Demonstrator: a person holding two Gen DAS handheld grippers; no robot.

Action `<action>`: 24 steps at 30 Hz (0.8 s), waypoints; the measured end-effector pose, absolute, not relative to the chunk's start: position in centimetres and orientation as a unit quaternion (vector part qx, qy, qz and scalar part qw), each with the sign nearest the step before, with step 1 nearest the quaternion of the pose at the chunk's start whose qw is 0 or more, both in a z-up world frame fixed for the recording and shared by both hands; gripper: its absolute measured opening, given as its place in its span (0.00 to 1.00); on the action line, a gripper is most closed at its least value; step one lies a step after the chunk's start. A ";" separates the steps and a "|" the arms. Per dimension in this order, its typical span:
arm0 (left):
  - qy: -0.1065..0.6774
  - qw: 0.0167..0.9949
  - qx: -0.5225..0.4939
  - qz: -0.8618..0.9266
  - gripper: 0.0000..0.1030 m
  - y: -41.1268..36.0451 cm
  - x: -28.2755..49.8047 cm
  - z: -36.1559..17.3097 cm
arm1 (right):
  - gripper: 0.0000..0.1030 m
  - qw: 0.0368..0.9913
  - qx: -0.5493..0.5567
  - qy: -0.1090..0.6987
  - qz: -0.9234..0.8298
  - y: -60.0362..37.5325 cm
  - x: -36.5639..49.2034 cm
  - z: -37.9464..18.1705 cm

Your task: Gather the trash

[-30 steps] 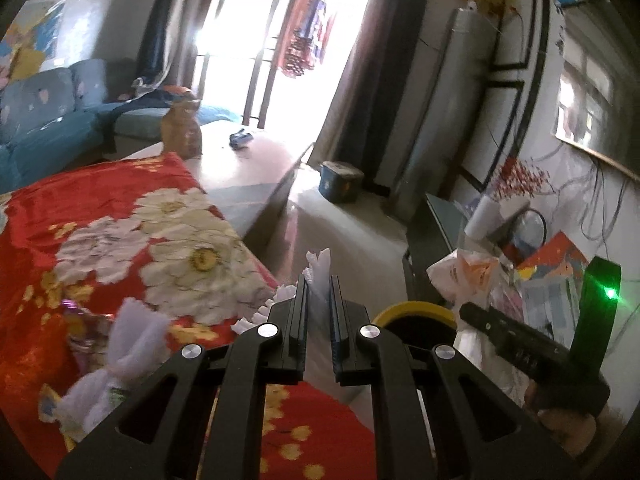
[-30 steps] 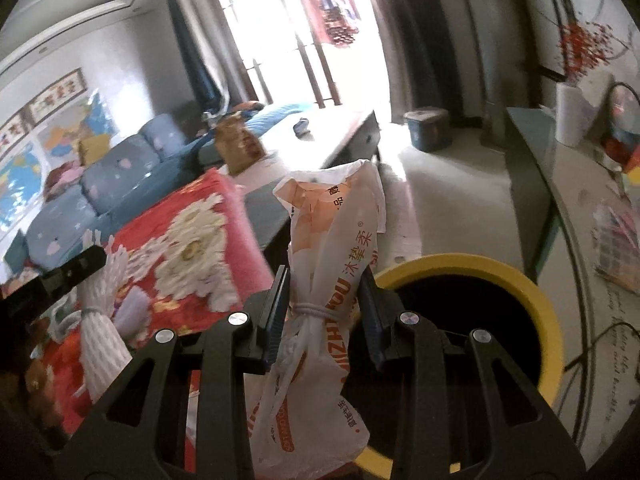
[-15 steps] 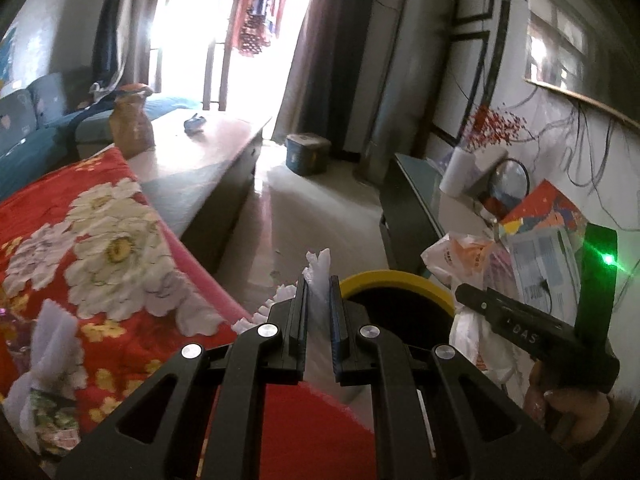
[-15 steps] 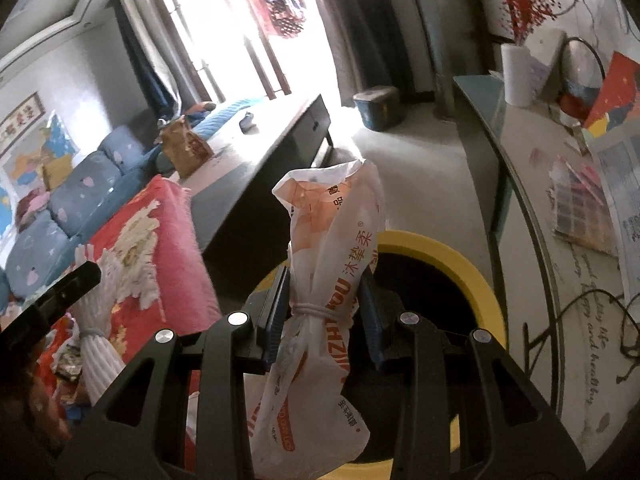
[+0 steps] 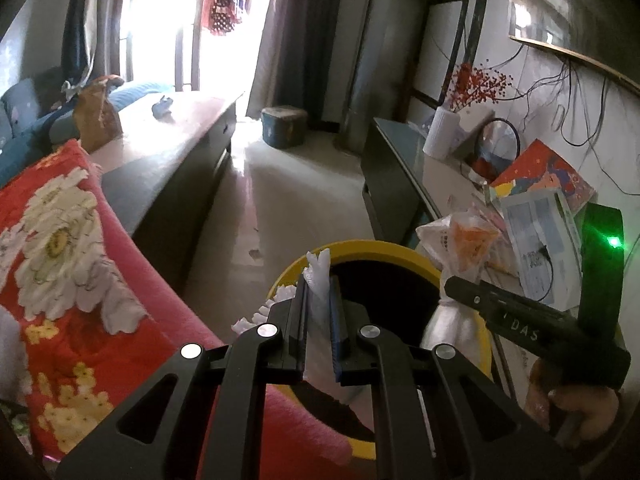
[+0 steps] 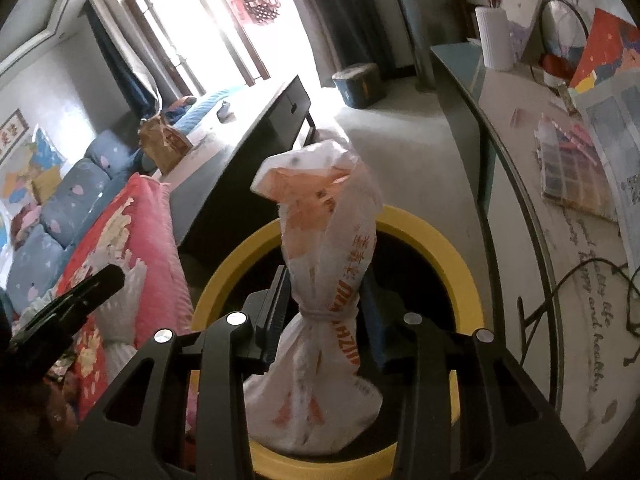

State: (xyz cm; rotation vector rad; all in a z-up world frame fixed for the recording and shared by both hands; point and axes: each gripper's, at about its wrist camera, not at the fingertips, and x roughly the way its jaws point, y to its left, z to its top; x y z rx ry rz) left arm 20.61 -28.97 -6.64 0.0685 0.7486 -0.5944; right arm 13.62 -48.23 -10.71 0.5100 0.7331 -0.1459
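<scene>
Right tongs [image 6: 326, 300] are just loosening around the knotted plastic bag [image 6: 324, 248], hanging over the yellow-rimmed bin [image 6: 460, 264]; left tongs [image 5: 319, 312] are clenching white tissue [image 5: 318, 276].

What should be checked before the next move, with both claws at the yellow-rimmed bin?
1. Round yellow-rimmed bin under the tied white-and-orange plastic bag: ok.
2. Right claw letting go: its jaws have just been opening, with the bag between them; fully free: cannot tell.
3. Left claw shut on the white crinkled paper scrap: ok.
4. Scrap over the bin's opening: it sits by the rim; cannot tell.
5. Claws apart from each other: ok.
</scene>
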 end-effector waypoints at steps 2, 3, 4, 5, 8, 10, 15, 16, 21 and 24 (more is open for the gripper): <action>0.373 0.881 0.027 -0.291 0.20 -29.4 21.1 -7.2 | 0.47 0.897 0.252 0.356 -0.075 -48.5 13.5 -11.0; 0.376 0.879 0.025 -0.292 0.30 -29.6 21.2 -7.4 | 0.48 0.896 0.253 0.356 -0.079 -48.7 13.5 -11.1; 0.377 0.878 0.025 -0.293 0.43 -29.7 21.2 -7.5 | 0.54 0.895 0.253 0.358 -0.079 -48.8 13.5 -11.1; 0.376 0.878 0.025 -0.294 0.50 -29.8 21.1 -7.6 | 0.59 0.895 0.254 0.358 -0.080 -48.8 13.5 -11.2; 0.371 0.881 0.019 -0.292 0.73 -29.4 20.9 -7.4 | 0.59 0.896 0.252 0.354 -0.090 -48.9 13.3 -11.0; 0.366 0.885 0.022 -0.288 0.82 -29.1 20.7 -7.0 | 0.60 0.898 0.252 0.348 -0.092 -48.9 13.1 -10.7; 0.348 0.896 0.015 -0.275 0.91 -27.4 19.8 -5.6 | 0.63 0.908 0.245 0.330 -0.086 -48.5 12.8 -9.5; 0.343 0.899 0.015 -0.271 0.92 -27.2 19.5 -5.3 | 0.64 0.910 0.244 0.326 -0.082 -48.2 12.7 -9.1; 0.319 0.915 0.004 -0.246 0.93 -24.5 18.3 -3.7 | 0.66 0.921 0.231 0.307 -0.061 -46.5 12.4 -7.2; 0.308 0.924 -0.004 -0.228 0.93 -22.8 17.7 -2.9 | 0.67 0.929 0.217 0.297 -0.045 -45.0 12.2 -6.0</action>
